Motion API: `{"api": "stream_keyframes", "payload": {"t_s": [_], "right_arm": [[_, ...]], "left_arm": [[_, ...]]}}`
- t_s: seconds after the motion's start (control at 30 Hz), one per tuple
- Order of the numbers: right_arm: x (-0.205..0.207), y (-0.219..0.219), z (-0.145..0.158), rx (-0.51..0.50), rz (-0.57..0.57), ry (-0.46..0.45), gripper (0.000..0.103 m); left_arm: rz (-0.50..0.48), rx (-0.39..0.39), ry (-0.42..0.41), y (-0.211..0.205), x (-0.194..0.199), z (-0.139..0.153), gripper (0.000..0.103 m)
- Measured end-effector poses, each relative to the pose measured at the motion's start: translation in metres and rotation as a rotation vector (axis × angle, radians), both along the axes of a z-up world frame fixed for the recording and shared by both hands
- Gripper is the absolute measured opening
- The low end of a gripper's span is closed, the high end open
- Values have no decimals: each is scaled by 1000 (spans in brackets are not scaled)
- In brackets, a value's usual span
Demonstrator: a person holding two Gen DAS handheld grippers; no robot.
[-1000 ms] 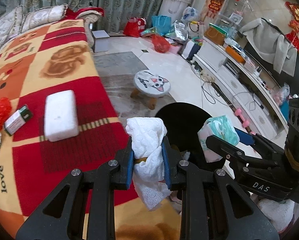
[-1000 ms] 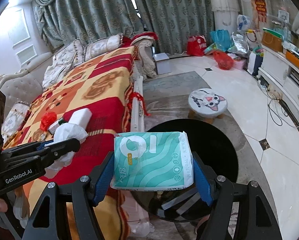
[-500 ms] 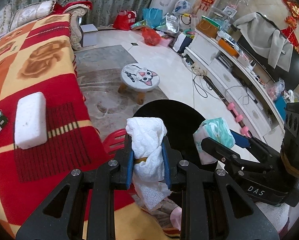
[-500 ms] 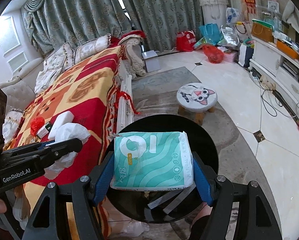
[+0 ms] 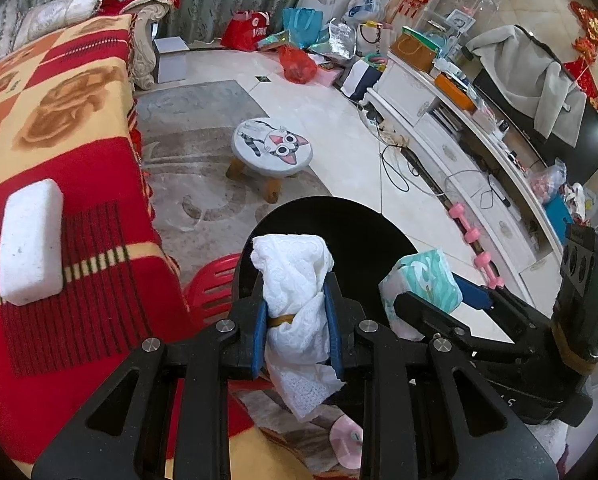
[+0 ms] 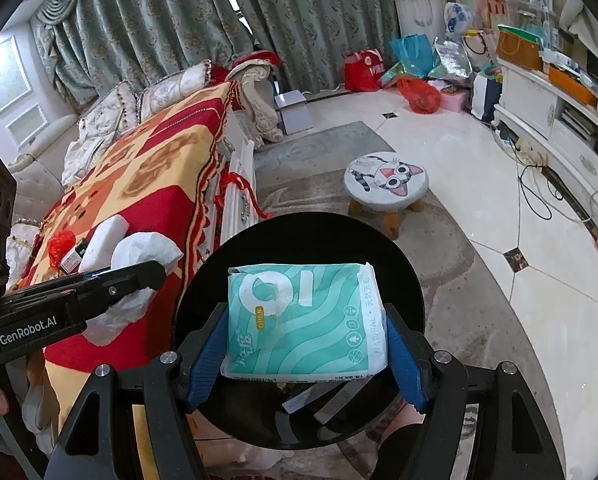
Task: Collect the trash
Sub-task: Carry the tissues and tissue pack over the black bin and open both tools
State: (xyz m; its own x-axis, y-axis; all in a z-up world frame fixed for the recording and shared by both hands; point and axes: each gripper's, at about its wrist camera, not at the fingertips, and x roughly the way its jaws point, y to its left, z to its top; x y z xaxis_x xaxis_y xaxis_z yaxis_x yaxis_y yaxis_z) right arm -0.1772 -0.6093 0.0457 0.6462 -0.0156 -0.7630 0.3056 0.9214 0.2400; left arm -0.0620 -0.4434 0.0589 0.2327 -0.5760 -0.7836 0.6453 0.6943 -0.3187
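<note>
Both grippers have drifted over the black bin [image 6: 299, 240], left gripper [image 5: 297, 320] clamping crumpled white tissue [image 5: 295, 280], right gripper [image 6: 305, 344] gripping a teal tissue pack [image 6: 303, 320].

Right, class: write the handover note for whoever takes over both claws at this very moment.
Left claw: shut on a crumpled tissue, beside the black bin.
Right claw: shut on a teal tissue pack, above the bin's mouth.
Done: both picked up; some scraps already in the bin.
Left: drop both in. Then the white block, red wrapper and small box on the blanket.
</note>
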Motion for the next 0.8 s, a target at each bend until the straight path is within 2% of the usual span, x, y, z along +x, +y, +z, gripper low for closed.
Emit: {"api": "stream_keyframes", "payload": {"t_s": [0.2, 0.37, 0.8], "right_arm": [[1, -2, -3, 0, -10, 10, 73], [0, -4, -4, -8, -23, 13, 79], [-1, 3, -1, -12, -13, 24, 80]], "left_arm": [[-15, -5, 13, -3, 2, -3, 27], [-12, -22, 31, -4, 4, -4, 43], [-5, -53, 37, 5, 4, 3, 45]]}}
